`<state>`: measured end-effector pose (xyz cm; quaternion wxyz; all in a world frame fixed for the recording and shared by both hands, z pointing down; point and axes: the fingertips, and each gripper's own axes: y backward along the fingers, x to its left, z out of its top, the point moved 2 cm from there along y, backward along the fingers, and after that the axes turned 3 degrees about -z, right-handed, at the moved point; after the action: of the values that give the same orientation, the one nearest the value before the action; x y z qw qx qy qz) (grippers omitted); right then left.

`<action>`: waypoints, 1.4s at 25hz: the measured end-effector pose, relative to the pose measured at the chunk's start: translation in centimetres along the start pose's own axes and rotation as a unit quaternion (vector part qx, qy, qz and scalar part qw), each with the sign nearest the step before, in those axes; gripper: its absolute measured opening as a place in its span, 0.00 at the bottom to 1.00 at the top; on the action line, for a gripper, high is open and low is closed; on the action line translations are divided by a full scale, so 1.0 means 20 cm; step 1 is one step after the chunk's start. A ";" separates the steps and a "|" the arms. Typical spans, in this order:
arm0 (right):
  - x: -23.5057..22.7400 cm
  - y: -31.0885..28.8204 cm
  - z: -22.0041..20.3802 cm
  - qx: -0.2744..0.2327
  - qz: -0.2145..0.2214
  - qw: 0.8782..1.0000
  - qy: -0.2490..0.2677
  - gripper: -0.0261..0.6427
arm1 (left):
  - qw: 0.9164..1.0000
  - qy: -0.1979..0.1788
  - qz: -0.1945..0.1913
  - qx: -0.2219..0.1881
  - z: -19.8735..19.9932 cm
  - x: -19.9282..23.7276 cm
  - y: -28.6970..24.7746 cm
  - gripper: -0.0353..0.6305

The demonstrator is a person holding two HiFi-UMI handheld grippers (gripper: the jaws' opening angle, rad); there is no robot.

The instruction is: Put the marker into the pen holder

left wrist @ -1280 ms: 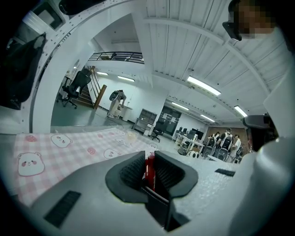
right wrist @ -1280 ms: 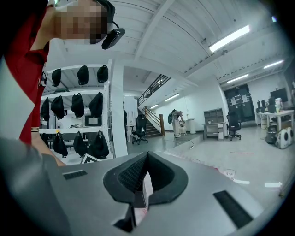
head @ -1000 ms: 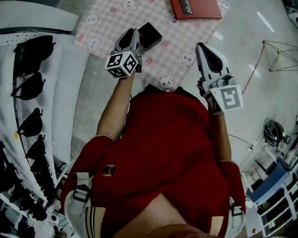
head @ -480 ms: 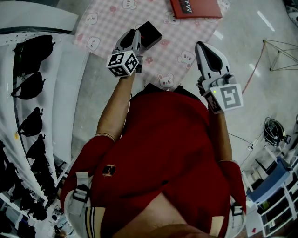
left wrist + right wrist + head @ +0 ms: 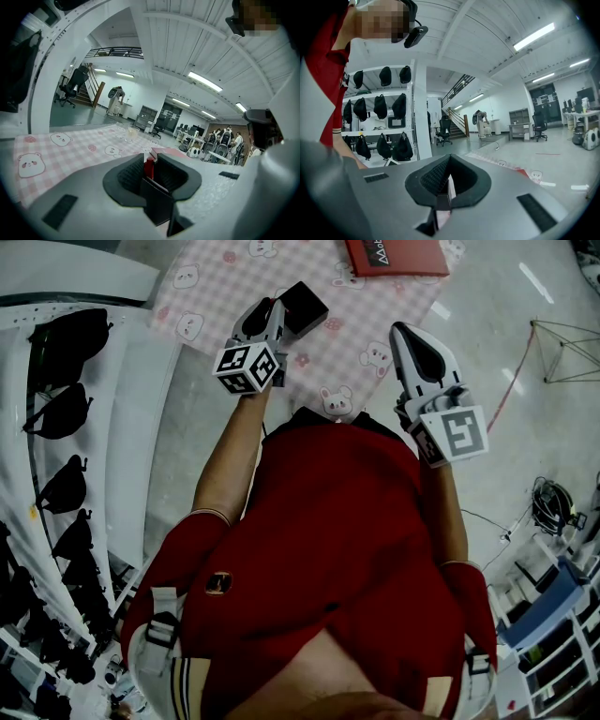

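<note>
My left gripper (image 5: 266,307) hovers over the near part of the pink checked cloth (image 5: 211,277). Its tips are right beside a dark square box, the pen holder (image 5: 303,307). In the left gripper view its jaws (image 5: 149,167) stand almost together with a narrow red thing, the marker (image 5: 149,165), pinched between the pads. Only that red end shows; the rest is hidden by the jaws. My right gripper (image 5: 406,334) is held to the right, near the cloth's edge. It is shut with nothing between its pads (image 5: 448,180).
A red book (image 5: 394,254) lies at the far side of the cloth, right of the pen holder. A clear glass (image 5: 132,133) stands further back on the table. White shelves with dark bags (image 5: 61,418) run along the left. The person's red shirt fills the lower head view.
Both grippers have drifted slightly forward towards the table. Nothing was taken hold of or let go.
</note>
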<state>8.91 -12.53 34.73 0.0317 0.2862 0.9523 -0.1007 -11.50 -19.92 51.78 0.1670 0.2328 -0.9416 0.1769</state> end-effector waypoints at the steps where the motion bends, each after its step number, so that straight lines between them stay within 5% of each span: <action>1: 0.00 0.00 0.00 0.000 0.001 1.000 0.000 0.04 | 1.000 -0.001 -0.003 -0.003 0.01 -0.01 0.00 0.16; 14: 0.06 -0.04 0.00 -0.010 0.019 1.000 -0.004 0.04 | 0.997 -0.053 -0.030 -0.043 0.19 -0.12 0.13 0.21; 28: 0.11 -0.03 0.04 -0.033 0.040 0.999 -0.007 0.04 | 0.984 -0.099 -0.109 -0.096 0.50 -0.55 0.32 0.20; 35: 0.14 0.00 0.08 -0.052 0.054 0.997 -0.011 0.04 | 0.976 -0.157 -0.113 -0.097 0.54 -0.73 0.38 0.11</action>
<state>6.60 -11.27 32.83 0.0626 0.3343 0.9389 -0.0525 -5.65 -12.63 34.50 0.0574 0.3451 -0.9364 0.0263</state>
